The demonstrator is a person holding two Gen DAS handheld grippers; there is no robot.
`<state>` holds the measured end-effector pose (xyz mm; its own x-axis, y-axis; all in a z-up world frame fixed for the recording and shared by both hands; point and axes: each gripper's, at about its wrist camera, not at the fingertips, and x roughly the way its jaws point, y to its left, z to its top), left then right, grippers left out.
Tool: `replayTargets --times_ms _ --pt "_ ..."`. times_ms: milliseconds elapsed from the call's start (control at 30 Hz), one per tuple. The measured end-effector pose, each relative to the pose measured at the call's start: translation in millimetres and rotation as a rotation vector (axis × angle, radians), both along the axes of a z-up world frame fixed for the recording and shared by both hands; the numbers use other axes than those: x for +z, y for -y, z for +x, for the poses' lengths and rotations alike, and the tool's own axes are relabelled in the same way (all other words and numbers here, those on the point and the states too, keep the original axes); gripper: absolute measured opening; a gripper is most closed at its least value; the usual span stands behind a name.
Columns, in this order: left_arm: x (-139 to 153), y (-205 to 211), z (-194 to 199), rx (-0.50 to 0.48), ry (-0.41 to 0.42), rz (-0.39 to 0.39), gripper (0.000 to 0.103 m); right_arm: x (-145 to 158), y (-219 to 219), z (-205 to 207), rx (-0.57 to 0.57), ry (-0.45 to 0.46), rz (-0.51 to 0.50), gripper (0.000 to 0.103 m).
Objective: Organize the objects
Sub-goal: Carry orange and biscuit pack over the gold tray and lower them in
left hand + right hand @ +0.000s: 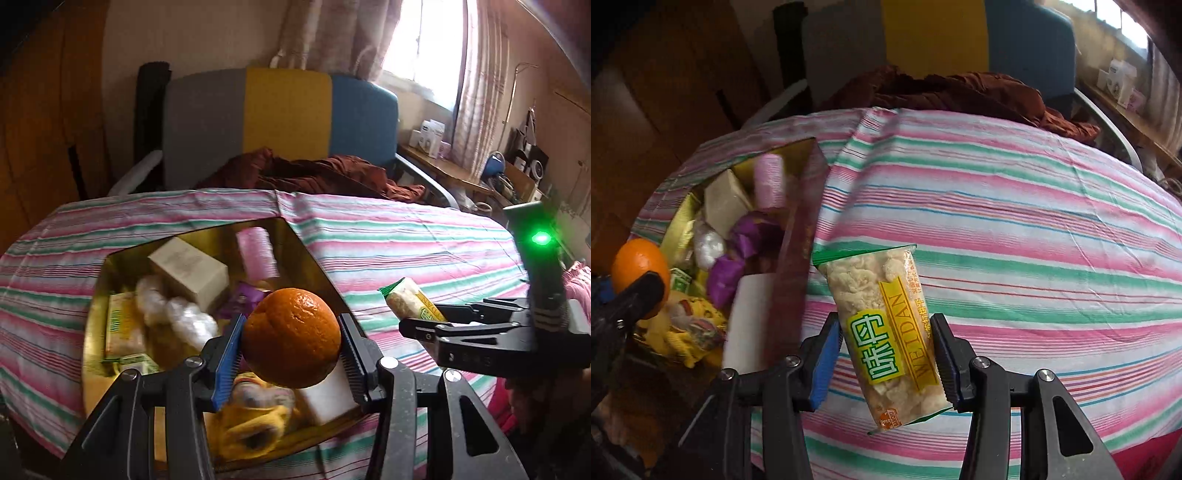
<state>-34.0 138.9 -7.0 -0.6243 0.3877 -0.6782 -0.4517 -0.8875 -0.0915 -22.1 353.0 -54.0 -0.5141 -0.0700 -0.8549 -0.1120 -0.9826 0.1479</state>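
My left gripper is shut on an orange and holds it in the air above a gold-lined box. The box lies on a striped cloth and holds several items: a beige carton, a pink roll, purple wrappers, white bundles, green-and-yellow packets and a yellow soft toy. My right gripper is shut on a cracker packet with green and yellow print, hanging over the cloth just right of the box wall. The orange also shows at the left edge of the right wrist view.
The pink, green and white striped cloth covers the surface to the right of the box. Behind it lie a brown crumpled fabric and a grey, yellow and blue chair back. A cluttered shelf stands under the window at right.
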Motion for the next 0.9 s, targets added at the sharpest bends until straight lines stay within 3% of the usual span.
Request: replayTargets --times_ms 300,900 --pt "-1.0 33.3 -5.0 0.07 -0.002 0.018 0.05 24.5 57.1 -1.9 0.121 -0.059 -0.007 0.048" --pt "-15.7 80.5 -27.1 0.178 0.066 0.048 0.05 6.2 117.2 -14.1 0.271 -0.032 -0.046 0.048"
